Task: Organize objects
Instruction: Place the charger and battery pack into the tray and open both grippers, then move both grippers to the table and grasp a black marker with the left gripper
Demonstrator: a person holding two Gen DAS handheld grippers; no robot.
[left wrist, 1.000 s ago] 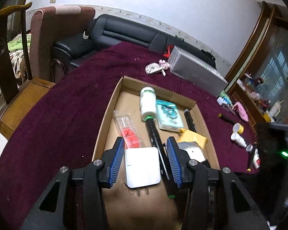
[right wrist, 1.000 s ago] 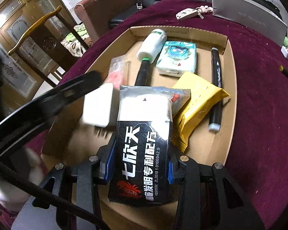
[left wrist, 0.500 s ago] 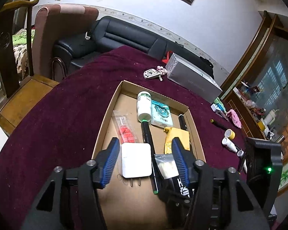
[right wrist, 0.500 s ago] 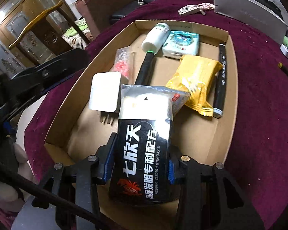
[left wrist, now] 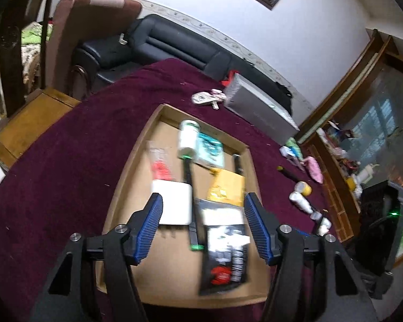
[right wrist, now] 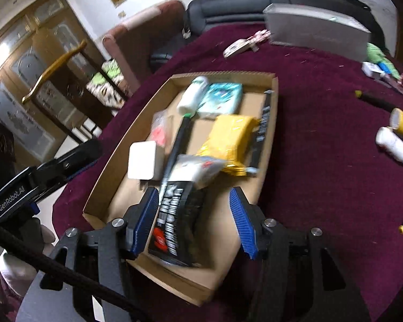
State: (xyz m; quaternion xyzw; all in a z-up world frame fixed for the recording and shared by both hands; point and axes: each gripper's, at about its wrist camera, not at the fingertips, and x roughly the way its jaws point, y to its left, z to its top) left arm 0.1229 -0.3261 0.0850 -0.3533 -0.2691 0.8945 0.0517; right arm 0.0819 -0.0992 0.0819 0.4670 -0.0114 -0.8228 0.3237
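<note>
A cardboard box (left wrist: pixel 126 174) (right wrist: pixel 274 123) lies on the maroon cloth. In it are a white charger (left wrist: pixel 173 204) (right wrist: pixel 142 161), a black packet (left wrist: pixel 224 252) (right wrist: pixel 174 220), a yellow packet (left wrist: pixel 227 187) (right wrist: pixel 228 136), a white bottle (left wrist: pixel 188 139) (right wrist: pixel 192 96), a teal tissue pack (left wrist: pixel 211 150) (right wrist: pixel 220 99) and a black marker (left wrist: pixel 189 187) (right wrist: pixel 180 139). My left gripper (left wrist: pixel 203 204) hovers above the charger and packet, its jaws opening, with nothing between them. My right gripper (right wrist: pixel 194 194) hangs over the black packet, its jaws opening, and the pads stand apart from it.
A silver box (left wrist: pixel 260 110) (right wrist: pixel 317 32) and keys (left wrist: pixel 207 98) (right wrist: pixel 241 45) lie beyond the cardboard box. Small bottles (right wrist: pixel 395 145) and pens are scattered on the cloth to the right. A wooden chair (left wrist: pixel 27 107) and a black sofa (left wrist: pixel 174 43) stand behind the table.
The right gripper has let go of the black packet, which now lies in the box. Both grippers have lifted and drawn back. The left jaws have spread wider, away from the white charger.
</note>
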